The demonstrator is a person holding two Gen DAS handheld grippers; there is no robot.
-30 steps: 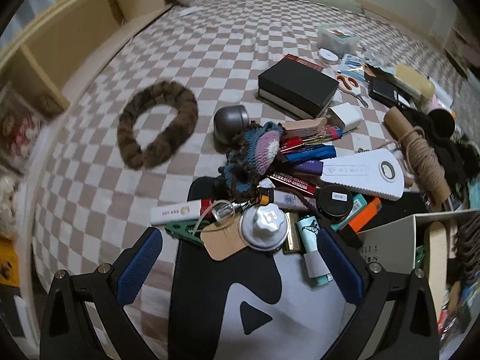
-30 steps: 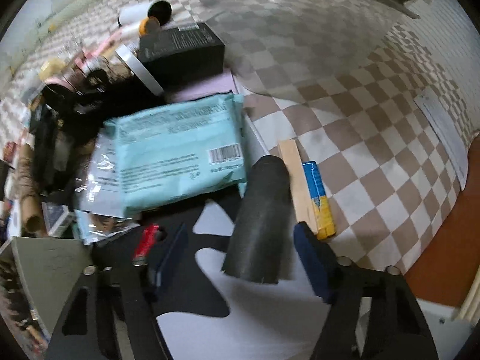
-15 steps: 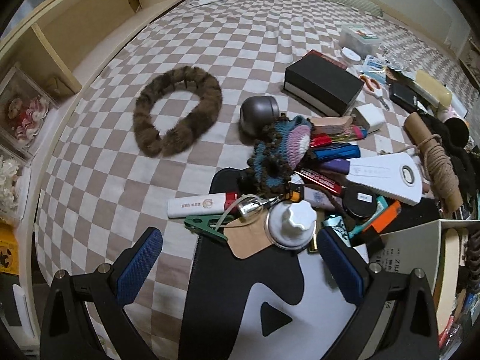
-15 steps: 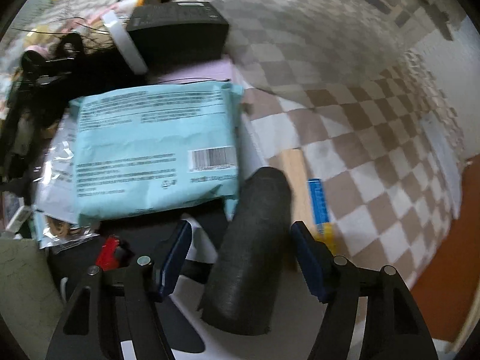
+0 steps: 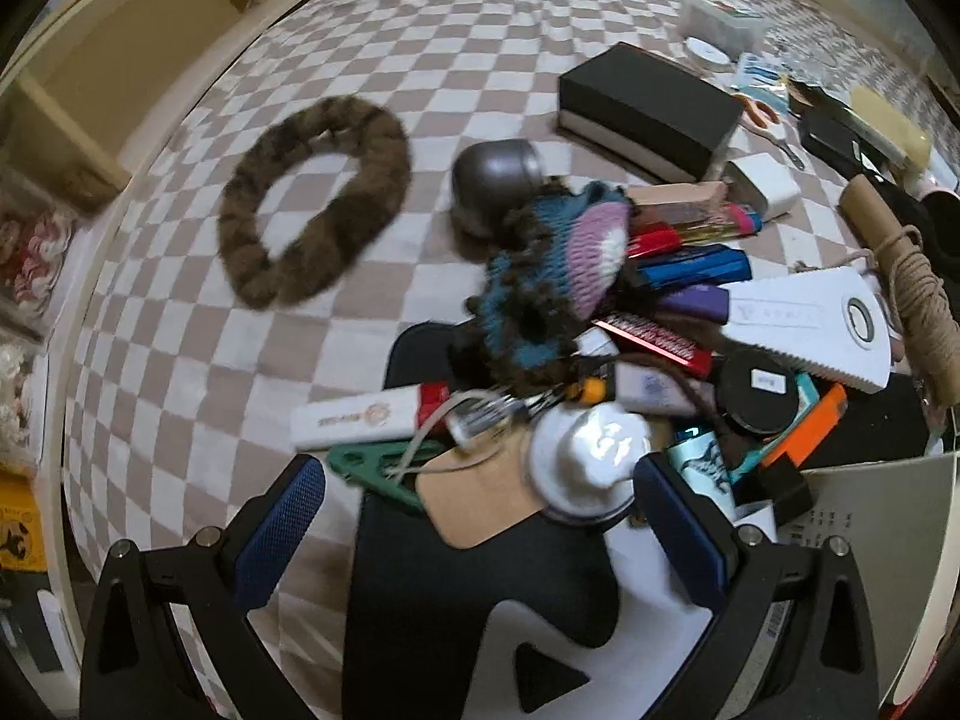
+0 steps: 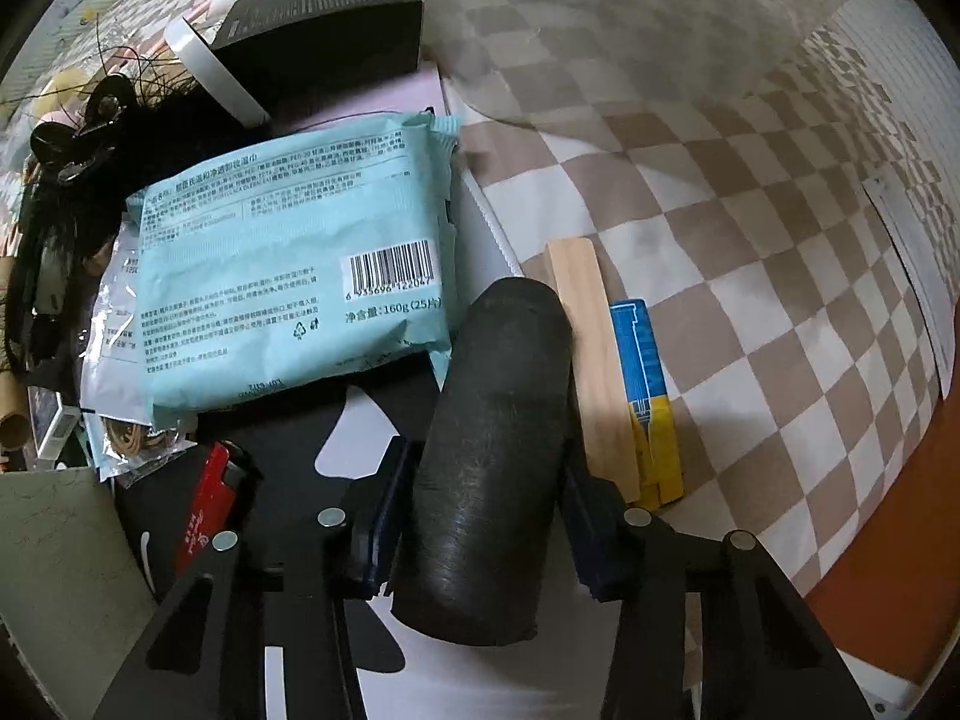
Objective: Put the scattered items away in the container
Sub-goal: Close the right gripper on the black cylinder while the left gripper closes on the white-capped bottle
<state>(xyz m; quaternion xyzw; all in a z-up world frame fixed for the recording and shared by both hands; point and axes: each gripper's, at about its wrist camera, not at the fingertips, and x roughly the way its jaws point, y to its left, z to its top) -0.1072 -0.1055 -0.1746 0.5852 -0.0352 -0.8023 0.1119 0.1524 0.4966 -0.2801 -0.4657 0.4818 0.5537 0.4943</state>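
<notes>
The right claw [image 6: 474, 528] grips the black cylinder [image 6: 492, 450] across its body for lifting into the container, while the left claw [image 5: 480, 522] hangs open over the clutter.

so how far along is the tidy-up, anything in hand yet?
Early stage. Done: little that shows; the container is only partly in view, contents unclear. In hand: the right gripper has closed on the black cylinder. The left gripper is open over the pile, holding nothing. Left: most of the clutter, including the fur ring, black box and teal wipes pack.
</notes>
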